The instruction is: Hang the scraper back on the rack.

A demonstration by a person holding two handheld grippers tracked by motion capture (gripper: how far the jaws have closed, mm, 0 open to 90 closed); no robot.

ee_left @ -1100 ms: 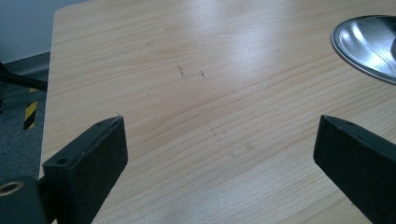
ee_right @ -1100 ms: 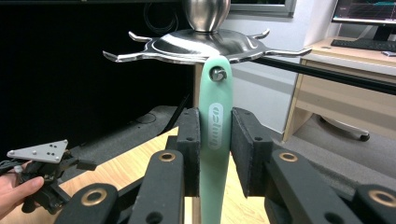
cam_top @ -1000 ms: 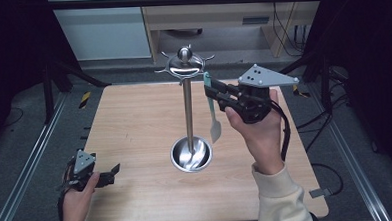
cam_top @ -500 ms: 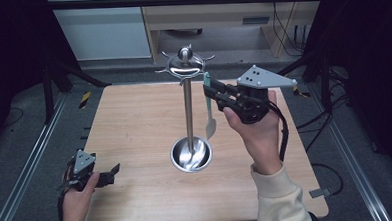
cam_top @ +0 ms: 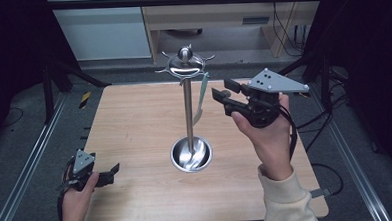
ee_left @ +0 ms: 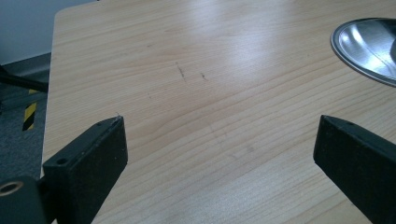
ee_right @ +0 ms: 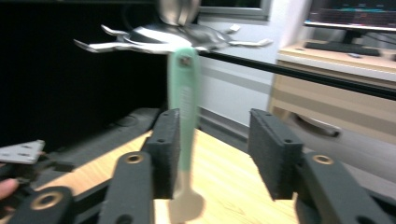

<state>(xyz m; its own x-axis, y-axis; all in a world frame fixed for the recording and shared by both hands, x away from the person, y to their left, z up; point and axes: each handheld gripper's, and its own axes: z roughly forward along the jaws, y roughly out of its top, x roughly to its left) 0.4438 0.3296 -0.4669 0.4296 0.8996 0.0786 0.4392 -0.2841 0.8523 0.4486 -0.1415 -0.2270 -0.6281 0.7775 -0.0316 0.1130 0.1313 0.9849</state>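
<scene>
Right gripper view: one pale green utensil [ee_right: 183,100] hangs by the hole at its top from a hook of the steel rack [ee_right: 168,35], long axis vertical, lower end widening just above the tabletop. It sits between the right gripper [ee_right: 212,144]'s jaws, close against the left-hand pad [ee_right: 169,149] as that view has it, w/ a clear gap to the other pad. Jaws have just been opening and now stand apart; pads don't seem to clamp it, so it looks let go, hanging on its own.

High view: utensil [cam_top: 200,98] lies just left of the right gripper [cam_top: 222,93], which points level at it; its handle runs down beside the rack pole [cam_top: 188,116] towards the round base dish [cam_top: 191,154]. Right hand is far nearer. Left gripper [cam_top: 110,173] rests well apart at the table [cam_top: 134,123]'s near left edge, jaws wide, nothing between them.

Count: 1 utensil, 1 rack w/ several hooks, 2 grippers. Next move prob. calls for backing straight off, clear of the handle.
</scene>
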